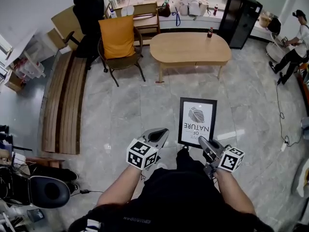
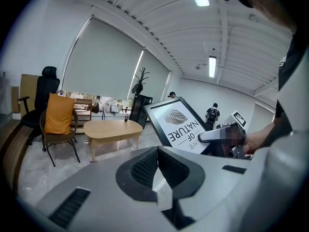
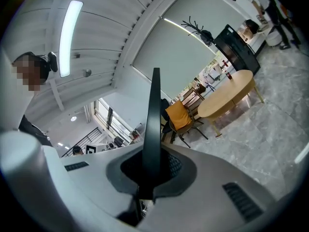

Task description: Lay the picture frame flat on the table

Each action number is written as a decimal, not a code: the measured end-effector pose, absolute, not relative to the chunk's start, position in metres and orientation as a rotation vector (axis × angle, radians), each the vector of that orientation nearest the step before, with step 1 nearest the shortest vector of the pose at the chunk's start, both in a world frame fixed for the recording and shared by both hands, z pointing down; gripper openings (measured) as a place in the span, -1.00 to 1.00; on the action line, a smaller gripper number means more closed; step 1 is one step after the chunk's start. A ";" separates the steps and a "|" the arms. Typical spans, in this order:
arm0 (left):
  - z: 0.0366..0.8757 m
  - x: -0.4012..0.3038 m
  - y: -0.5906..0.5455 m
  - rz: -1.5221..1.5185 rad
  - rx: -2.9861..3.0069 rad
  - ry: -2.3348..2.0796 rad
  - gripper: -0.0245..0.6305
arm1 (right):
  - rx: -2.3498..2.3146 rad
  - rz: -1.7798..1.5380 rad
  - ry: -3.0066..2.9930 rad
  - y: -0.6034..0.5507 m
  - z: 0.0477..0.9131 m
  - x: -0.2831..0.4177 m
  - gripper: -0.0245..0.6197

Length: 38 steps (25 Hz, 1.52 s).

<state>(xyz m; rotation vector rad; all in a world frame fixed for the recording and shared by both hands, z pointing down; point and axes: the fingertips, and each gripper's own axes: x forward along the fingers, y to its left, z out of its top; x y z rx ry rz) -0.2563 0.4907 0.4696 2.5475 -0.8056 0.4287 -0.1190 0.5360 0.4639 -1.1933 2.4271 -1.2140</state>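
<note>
The picture frame is held up above the floor, well apart from the wooden desk. Near one lower corner its border is clamped in the jaws of the right gripper. The jaws of the left gripper are pressed together with nothing between them. The frame is judged stiff and rather light, yet fragile if the front is glazed, so the dark border is the better place to grip. Only its thin edge is seen in the right gripper view, while the printed face is shown in the other two views.
</note>
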 end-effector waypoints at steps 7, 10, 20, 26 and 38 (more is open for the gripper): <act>0.480 -0.228 0.444 0.492 2.484 -0.813 -0.91 | -1.128 -1.234 2.453 0.458 0.478 -0.096 -0.90; 0.479 -0.207 0.401 0.522 2.483 -0.857 -0.91 | -1.094 -1.269 2.445 0.412 0.482 -0.073 -0.90; 0.457 -0.125 0.259 0.445 2.516 -0.947 -0.91 | -1.129 -1.188 2.458 0.284 0.466 0.015 -0.90; 0.487 -0.095 0.236 0.615 2.525 -0.883 -0.91 | -1.170 -1.324 2.361 0.268 0.494 0.047 -0.90; 0.502 -0.034 0.069 0.616 2.574 -0.740 -0.91 | -1.377 -1.335 2.237 0.142 0.506 0.119 -0.90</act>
